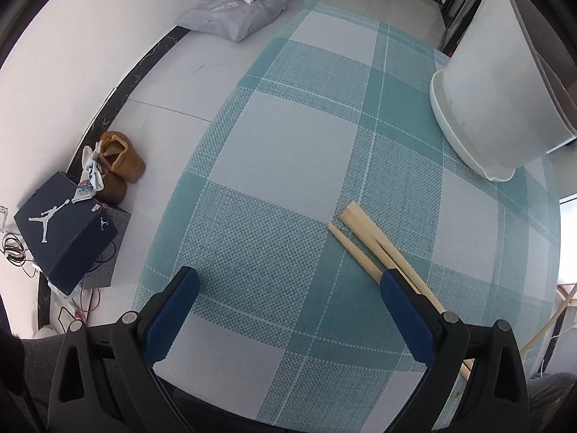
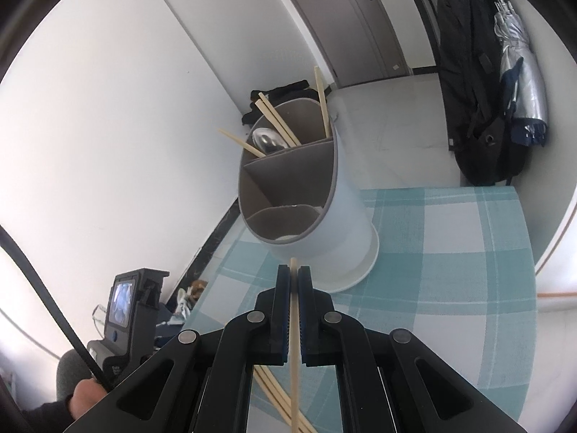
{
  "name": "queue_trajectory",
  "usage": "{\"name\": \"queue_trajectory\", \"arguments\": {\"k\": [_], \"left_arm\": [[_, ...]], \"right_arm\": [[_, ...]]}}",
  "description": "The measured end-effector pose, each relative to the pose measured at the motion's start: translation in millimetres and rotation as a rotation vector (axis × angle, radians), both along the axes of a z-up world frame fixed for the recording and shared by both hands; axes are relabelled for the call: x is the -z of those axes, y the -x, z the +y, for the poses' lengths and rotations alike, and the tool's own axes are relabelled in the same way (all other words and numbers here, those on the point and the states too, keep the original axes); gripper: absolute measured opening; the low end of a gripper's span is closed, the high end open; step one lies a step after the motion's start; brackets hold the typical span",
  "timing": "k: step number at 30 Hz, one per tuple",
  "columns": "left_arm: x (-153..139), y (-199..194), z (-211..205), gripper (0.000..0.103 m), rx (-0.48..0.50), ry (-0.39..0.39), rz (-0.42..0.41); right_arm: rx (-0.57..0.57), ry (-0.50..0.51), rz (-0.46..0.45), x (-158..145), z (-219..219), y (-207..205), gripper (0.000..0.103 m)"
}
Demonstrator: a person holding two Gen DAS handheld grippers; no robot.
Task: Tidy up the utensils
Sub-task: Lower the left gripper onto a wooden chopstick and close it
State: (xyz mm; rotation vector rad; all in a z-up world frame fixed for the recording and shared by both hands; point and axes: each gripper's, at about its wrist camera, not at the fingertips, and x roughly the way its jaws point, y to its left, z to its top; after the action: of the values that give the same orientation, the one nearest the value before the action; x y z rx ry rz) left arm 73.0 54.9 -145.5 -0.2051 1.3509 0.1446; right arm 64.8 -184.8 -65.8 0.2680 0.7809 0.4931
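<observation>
Chopsticks are the utensils seen here: one chopstick (image 2: 294,328) is clamped between the blue pads of the right tongs (image 2: 294,278), whose jaws are closed on it, its tip projecting just past the pads toward the white utensil holder (image 2: 346,223). The holder is seen standing on the counter (image 2: 450,252), which is covered with a teal-and-white checked cloth, and its interior is split by partitions into compartments. Several chopsticks (image 2: 277,124) and a metal spoon (image 2: 267,140) are held in the far compartment; the nearer compartments are seen without utensils, though their bottoms are partly hidden. Below the right tongs, loose chopsticks (image 2: 274,397) are seen lying on the cloth.

The left tongs (image 1: 288,281) are held wide open above the counter, with nothing between the pads. Loose chopsticks (image 1: 364,231) lie on the cloth just beside the right-hand pad and pass under it. A shoe box (image 1: 61,231) and brown shoes (image 1: 120,162) are seen on the floor.
</observation>
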Motion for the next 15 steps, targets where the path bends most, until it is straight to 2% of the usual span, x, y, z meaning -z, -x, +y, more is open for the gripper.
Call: {"name": "queue_trajectory", "arguments": {"k": [9,11,15], "left_arm": [[1.2,-15.1,0.0,0.099,-0.051,-0.011,0.032],[2.3,-17.6,-2.7,0.097,-0.056,-0.038,0.046],[-1.0,-17.8,-4.9,0.091,-0.070,-0.037,0.042]], "right_arm": [[0.011,-0.013,-0.002,-4.5,-3.9,2.0,0.003],[0.013,-0.014,-0.002,-4.7,-5.1,2.7,0.003],[0.022,-0.023,-0.001,-6.0,-9.4,2.0,0.003]]}}
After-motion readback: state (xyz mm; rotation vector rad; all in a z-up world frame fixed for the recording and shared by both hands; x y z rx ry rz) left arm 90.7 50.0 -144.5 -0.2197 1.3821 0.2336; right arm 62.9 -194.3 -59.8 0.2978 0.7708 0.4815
